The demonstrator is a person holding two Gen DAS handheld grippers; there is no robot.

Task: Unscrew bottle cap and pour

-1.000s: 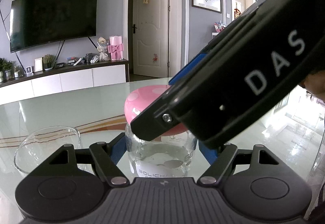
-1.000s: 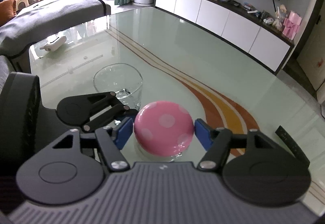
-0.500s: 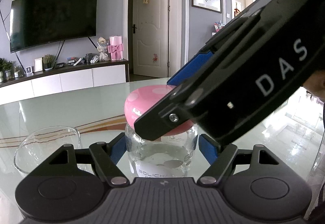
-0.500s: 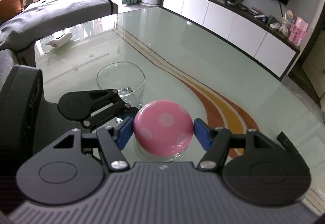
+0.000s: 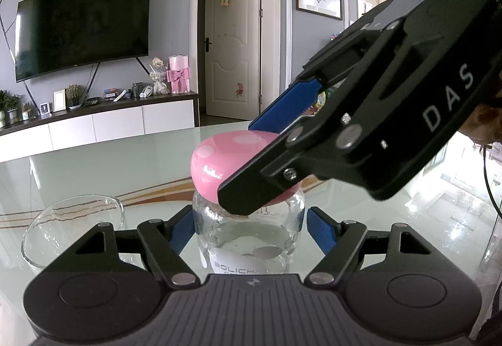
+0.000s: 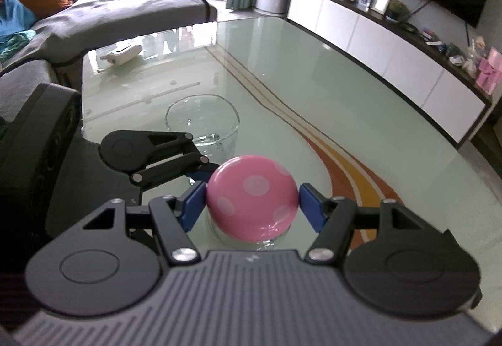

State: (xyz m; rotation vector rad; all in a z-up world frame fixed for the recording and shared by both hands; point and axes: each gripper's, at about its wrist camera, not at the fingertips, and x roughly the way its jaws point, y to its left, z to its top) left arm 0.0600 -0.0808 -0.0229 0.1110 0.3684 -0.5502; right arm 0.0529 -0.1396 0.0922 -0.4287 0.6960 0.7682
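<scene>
1. Unscrewing is the step in hand: the pink cap (image 6: 252, 197) sits on the glass bottle (image 5: 248, 236), which stands upright on the glossy bench (image 6: 313, 88), just beside an empty glass bowl (image 6: 202, 118).
2. Right gripper (image 6: 252, 208) comes down at a slant from above, its blue fingers (image 6: 193, 209) clenched on opposite sides of the cap.
3. Left gripper (image 5: 249, 231) braces the bottle body low down, fingers (image 5: 180, 231) grasping the glass on either side (the right-hand pad looks barely touching).
4. Next move, as I judge it: twist the cap while the left holds firm, then lift it clear before tipping toward the bowl.
5. Cap is domed, glossy, white-dotted; bottle is clear, squat, lettered, with little visible inside.
</scene>
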